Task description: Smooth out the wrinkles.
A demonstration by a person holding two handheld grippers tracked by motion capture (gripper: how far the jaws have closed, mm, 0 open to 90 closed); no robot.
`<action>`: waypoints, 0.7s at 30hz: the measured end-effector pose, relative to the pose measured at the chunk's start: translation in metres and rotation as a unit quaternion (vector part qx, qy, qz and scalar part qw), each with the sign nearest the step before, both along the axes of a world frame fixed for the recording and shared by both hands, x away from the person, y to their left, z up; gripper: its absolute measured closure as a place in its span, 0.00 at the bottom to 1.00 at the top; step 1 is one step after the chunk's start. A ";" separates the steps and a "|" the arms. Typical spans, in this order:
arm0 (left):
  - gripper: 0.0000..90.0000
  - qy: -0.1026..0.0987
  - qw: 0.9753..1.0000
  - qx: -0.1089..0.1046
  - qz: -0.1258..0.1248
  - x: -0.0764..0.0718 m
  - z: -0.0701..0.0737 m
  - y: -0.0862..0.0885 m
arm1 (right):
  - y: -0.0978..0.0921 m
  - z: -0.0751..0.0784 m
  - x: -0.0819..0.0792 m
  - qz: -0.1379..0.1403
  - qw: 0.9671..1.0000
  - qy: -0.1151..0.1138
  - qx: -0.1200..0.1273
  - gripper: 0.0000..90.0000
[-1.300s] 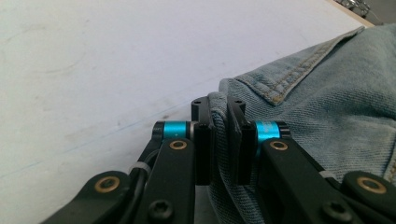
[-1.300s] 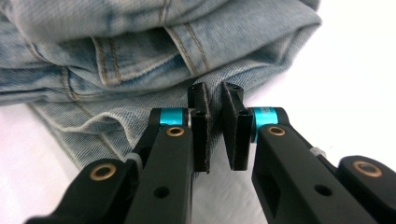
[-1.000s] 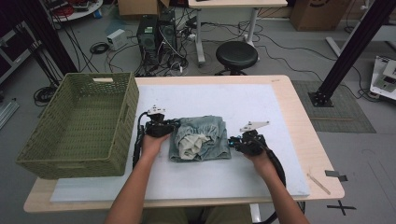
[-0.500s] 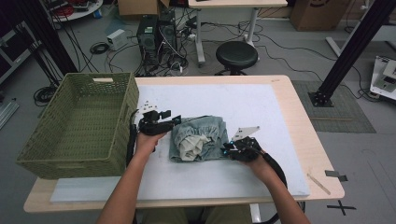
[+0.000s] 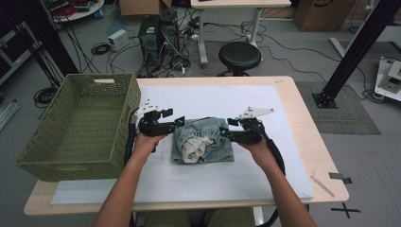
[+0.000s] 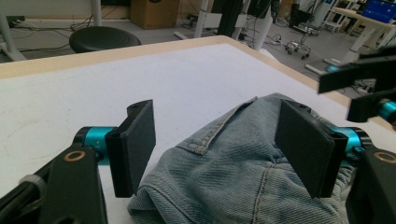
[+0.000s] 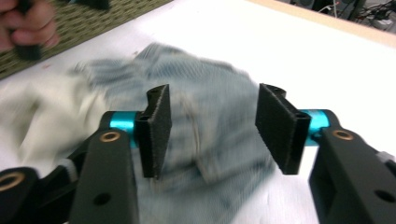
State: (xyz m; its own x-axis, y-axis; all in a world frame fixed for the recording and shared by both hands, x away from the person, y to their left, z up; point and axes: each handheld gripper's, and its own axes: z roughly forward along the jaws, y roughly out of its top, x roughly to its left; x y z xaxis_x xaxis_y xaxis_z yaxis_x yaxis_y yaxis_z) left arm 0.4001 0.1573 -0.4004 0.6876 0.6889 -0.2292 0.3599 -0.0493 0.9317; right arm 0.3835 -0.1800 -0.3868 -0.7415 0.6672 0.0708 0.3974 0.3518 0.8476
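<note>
Folded denim garment mid-desk, nearer the front edge, basket at left edge. Left gripper and right gripper both spread wide, flanking it. Soft, floppy, probably light; best pinched at the thick seamed hem.

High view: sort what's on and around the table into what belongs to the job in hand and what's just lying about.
In the job:
- denim garment, crumpled on the white mat
- left gripper, open at its left edge
- right gripper, open at its right edge

Lying about:
- green woven basket, beside the mat
- black stool
- wooden stick near the table corner
</note>
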 end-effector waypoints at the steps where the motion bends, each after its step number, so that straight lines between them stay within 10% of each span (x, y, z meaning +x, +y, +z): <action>1: 0.32 0.001 1.000 -0.001 0.002 0.000 0.000 0.000 | 0.007 0.001 0.004 0.000 1.000 0.000 -0.005 0.50; 7: 0.32 0.003 1.000 0.002 0.003 -0.001 0.001 0.003 | 0.039 -0.017 0.015 0.032 0.995 0.054 -0.075 0.55; 12: 0.32 0.005 1.000 0.011 0.001 -0.003 0.001 0.001 | 0.034 -0.031 0.006 0.073 0.992 0.090 -0.056 0.56; 21: 0.31 0.013 0.999 0.016 -0.027 -0.012 -0.004 -0.018 | 0.029 -0.042 -0.011 0.080 0.992 0.068 -0.072 0.57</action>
State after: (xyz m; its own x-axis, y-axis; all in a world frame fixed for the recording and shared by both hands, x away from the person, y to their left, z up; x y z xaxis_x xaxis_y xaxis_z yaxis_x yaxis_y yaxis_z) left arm 0.3885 0.1395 -0.4040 0.7181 0.6580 -0.2265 0.3806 -0.0989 0.9194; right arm 0.3730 -0.1510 -0.4286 -0.8284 0.5529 0.0900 0.4341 0.5321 0.7269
